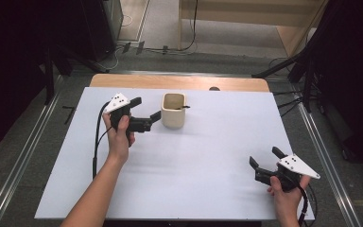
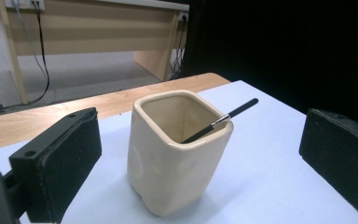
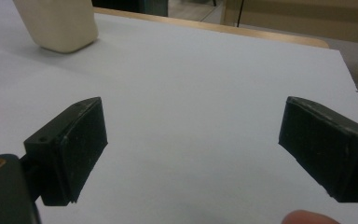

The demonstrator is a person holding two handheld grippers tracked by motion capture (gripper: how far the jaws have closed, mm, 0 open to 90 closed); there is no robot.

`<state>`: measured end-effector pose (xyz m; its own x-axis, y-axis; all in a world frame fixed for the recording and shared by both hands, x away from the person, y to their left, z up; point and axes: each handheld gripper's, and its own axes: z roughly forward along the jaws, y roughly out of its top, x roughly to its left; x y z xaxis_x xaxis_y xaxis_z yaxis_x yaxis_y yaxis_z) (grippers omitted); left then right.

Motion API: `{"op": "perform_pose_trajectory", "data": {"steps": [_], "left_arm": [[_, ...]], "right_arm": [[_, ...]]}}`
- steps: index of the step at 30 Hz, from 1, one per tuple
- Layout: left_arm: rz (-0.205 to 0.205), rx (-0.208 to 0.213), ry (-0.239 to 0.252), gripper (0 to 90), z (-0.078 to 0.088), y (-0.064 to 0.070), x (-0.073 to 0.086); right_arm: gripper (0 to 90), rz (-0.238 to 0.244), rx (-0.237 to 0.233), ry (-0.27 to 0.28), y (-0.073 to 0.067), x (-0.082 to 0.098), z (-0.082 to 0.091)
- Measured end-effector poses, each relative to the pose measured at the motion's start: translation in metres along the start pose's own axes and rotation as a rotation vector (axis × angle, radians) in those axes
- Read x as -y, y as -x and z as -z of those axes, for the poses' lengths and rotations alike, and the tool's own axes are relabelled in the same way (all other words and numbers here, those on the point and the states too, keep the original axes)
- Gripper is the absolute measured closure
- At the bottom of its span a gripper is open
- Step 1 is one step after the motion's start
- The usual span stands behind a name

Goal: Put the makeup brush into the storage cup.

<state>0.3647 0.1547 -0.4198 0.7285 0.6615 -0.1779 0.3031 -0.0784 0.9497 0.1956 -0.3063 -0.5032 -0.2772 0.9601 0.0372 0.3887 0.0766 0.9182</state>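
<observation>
The cream cup (image 2: pixel 177 149) with a thin brush (image 2: pixel 221 120) stands just beyond the left gripper (image 1: pixel 146 109), whose jaws gape released; the right gripper (image 1: pixel 264 158), also released, sits well apart.

A cream cup (image 1: pixel 174 111) stands on the white table (image 1: pixel 194 165).

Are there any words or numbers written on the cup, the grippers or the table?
None can be read.
Cream cup: plain sides, no print.
Thin black brush leaning in the cup: no lettering that can be made out.
Left gripper and right gripper: the grey plates on top carry only small dark dots, no letters or numbers.
White table: no writing on it.
</observation>
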Motion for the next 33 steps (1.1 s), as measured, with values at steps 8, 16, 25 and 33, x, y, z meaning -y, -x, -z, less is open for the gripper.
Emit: {"op": "perform_pose_trajectory", "data": {"steps": [8,16,25,33], "left_arm": [[-0.043,0.000,0.008,0.0,0.016,0.009,0.010],[-0.058,0.000,-0.002,0.0,0.032,0.015,0.025],[-0.042,-0.020,0.010,0.0,0.053,0.007,0.038],[-0.027,-0.018,0.033,0.0,0.076,0.008,0.054]], "right_arm": [[8.7,0.001,0.000,0.003,0.000,0.000,0.000],[8.7,0.000,0.000,0.003,0.000,0.000,0.001],[8.7,0.002,-0.002,0.003,-0.001,0.000,0.000],[8.7,0.004,-0.001,0.002,-0.002,0.000,0.000]]}}
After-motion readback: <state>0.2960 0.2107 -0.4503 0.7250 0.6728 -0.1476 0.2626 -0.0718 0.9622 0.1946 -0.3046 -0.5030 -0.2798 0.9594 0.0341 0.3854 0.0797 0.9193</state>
